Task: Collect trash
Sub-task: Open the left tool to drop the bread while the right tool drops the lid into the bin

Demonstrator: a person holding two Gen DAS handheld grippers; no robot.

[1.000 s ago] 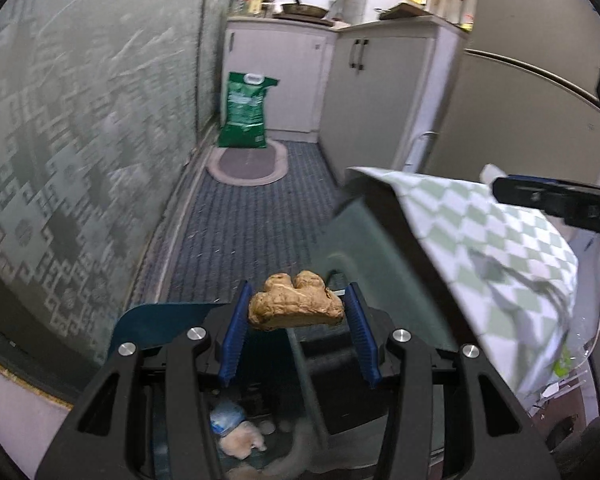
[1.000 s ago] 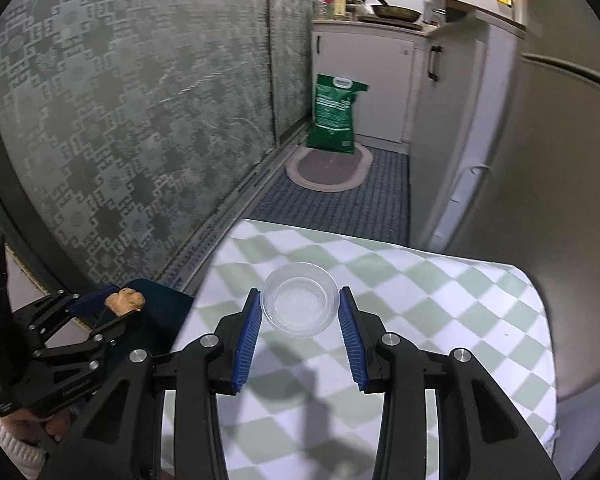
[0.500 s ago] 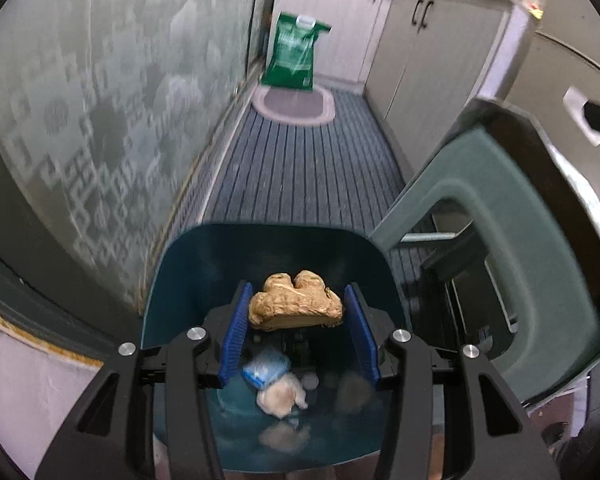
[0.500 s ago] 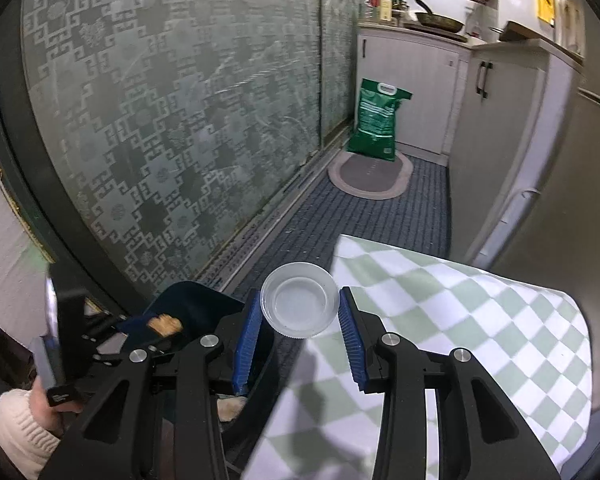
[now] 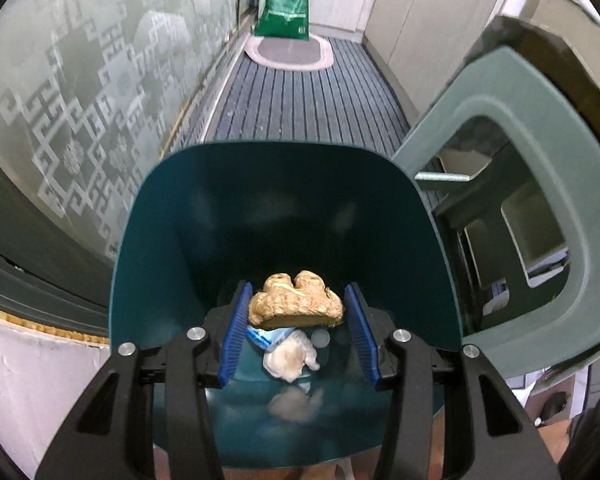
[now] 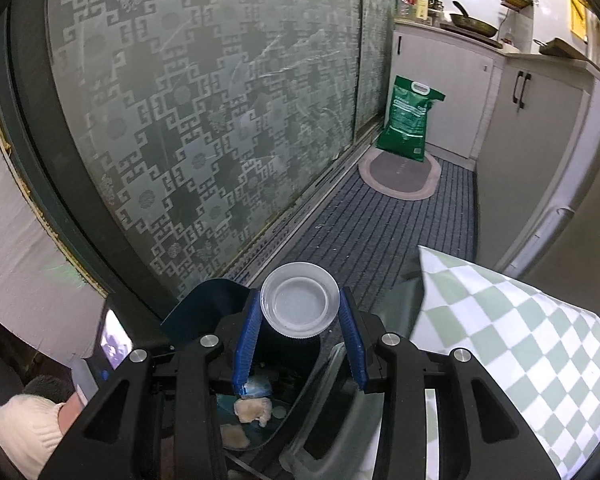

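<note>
My left gripper (image 5: 297, 312) is shut on a knobbly tan piece of ginger (image 5: 296, 303), held over the mouth of a dark teal trash bin (image 5: 168, 216). At the bin's bottom lie a blue-and-white wrapper (image 5: 266, 335) and pale crumpled scraps (image 5: 290, 356). My right gripper (image 6: 300, 316) is shut on a clear round plastic lid (image 6: 299, 300), hovering above the same bin (image 6: 204, 300), beside the table edge. The bin's scraps (image 6: 252, 408) show below its fingers.
A grey-green plastic stool (image 5: 540, 208) stands right of the bin. A green-checked tablecloth (image 6: 512, 344) covers the table on the right. Patterned glass door (image 6: 204, 112) runs along the left. A green sack (image 6: 410, 120) and oval mat (image 6: 400, 174) lie down the corridor. A person's white sleeve (image 6: 20, 432) shows lower left.
The left gripper has dropped and tilted down over the bin with the ginger. The right gripper has carried the lid leftward off the table to above the bin.
</note>
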